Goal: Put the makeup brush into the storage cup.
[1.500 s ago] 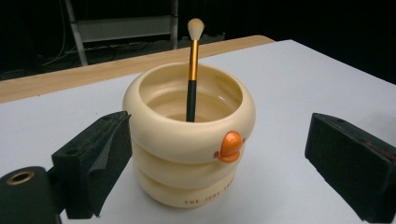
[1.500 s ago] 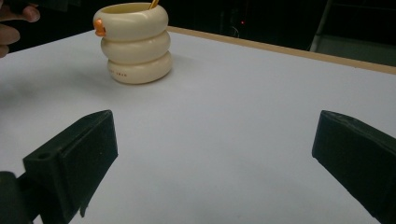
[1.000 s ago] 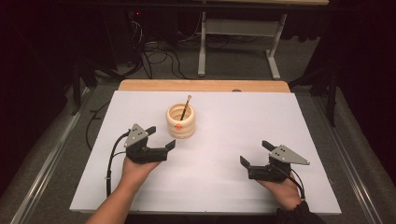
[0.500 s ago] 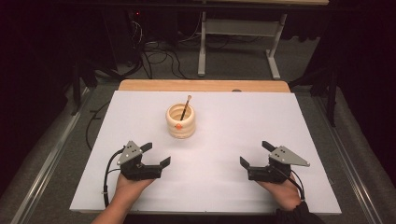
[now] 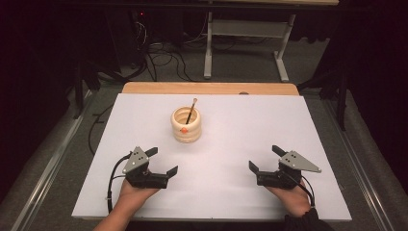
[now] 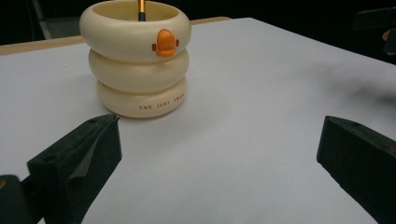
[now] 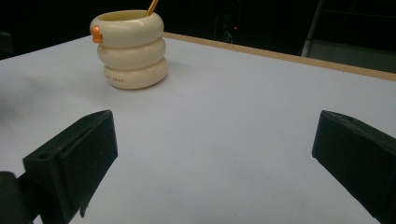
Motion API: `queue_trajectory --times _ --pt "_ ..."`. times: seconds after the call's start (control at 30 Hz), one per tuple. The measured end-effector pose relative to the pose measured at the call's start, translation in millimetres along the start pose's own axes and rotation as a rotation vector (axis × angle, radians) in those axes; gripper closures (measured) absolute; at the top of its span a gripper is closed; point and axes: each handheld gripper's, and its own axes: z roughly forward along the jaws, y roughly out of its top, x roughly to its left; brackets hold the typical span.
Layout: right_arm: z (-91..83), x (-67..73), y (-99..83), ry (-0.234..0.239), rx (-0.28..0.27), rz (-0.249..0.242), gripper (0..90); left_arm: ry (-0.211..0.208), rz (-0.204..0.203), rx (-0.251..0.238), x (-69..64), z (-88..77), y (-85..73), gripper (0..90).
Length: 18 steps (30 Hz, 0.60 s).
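A cream cup of three stacked rings (image 5: 186,126) with an orange beak stands on the white table top (image 5: 231,139), left of the middle. A thin brown-and-orange stick (image 5: 191,111) leans inside it. My left gripper (image 5: 162,160) rests low at the near left, well short of the cup. Its jaws have just been opening and stand open with nothing between them. In the left gripper view the cup (image 6: 140,60) and stick (image 6: 141,5) lie ahead, beyond the gripper (image 6: 219,123). My right gripper (image 5: 265,158) sits open and empty at the near right. The right gripper view shows the cup (image 7: 132,46) far left of the gripper (image 7: 215,116).
A wooden strip (image 5: 207,88) edges the far side of the white top. Behind it stand a metal table frame (image 5: 245,43) and cables (image 5: 159,62) on the floor. Metal rails (image 5: 53,159) run along both sides of the table.
My left gripper has drawn back from beside the cup toward the person and sunk to the near left of the table. The right gripper has kept still.
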Motion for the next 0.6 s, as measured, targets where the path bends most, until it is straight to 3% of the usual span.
queue_trajectory --times 0.6 --pt "2.1 1.0 -0.3 0.011 0.005 -0.006 1.5 0.023 -0.004 -0.010 0.3 -0.4 1.2 0.5"
